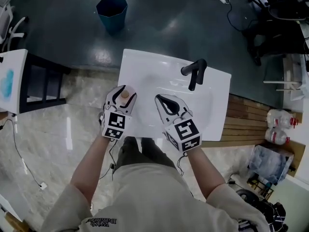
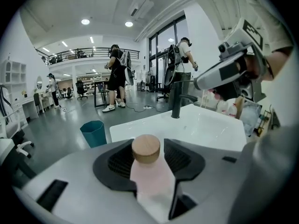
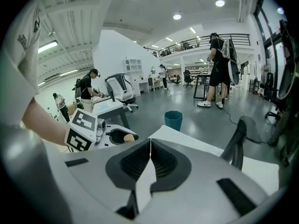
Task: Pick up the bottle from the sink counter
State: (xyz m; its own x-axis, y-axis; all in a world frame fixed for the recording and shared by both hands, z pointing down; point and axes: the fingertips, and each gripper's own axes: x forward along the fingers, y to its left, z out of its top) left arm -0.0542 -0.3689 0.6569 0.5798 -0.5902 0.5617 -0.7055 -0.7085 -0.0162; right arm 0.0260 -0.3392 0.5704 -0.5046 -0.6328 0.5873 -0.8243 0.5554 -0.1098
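The ribbed pads (image 2: pixel 120 161) of my left gripper (image 1: pixel 121 96) are clamped on the bottle (image 2: pixel 152 176), one on each side of its pale pink body. The round wood-coloured cap (image 2: pixel 145 148) stands up above them. I find no label or writing on the bottle, and I cannot tell what is inside it. It is at the left edge of the white sink counter (image 1: pixel 145 66), toward the near corner; whether it rests on the counter I cannot tell.

The jaws of my right gripper (image 3: pixel 150 148) are together with nothing between them, and it hangs over the near part of the counter, beside the left one. Each gripper carries a marker cube (image 1: pixel 186 132) with black and white squares, not letters. The black faucet (image 1: pixel 194 72) stands near the far edge.

On the floor beyond the far edge is a teal bin (image 1: pixel 111 8); its inside is dark. To the right lie clear plastic bottles (image 1: pixel 281 118) with red caps. The shirt print (image 1: pixel 102 221) is too small for me to read.
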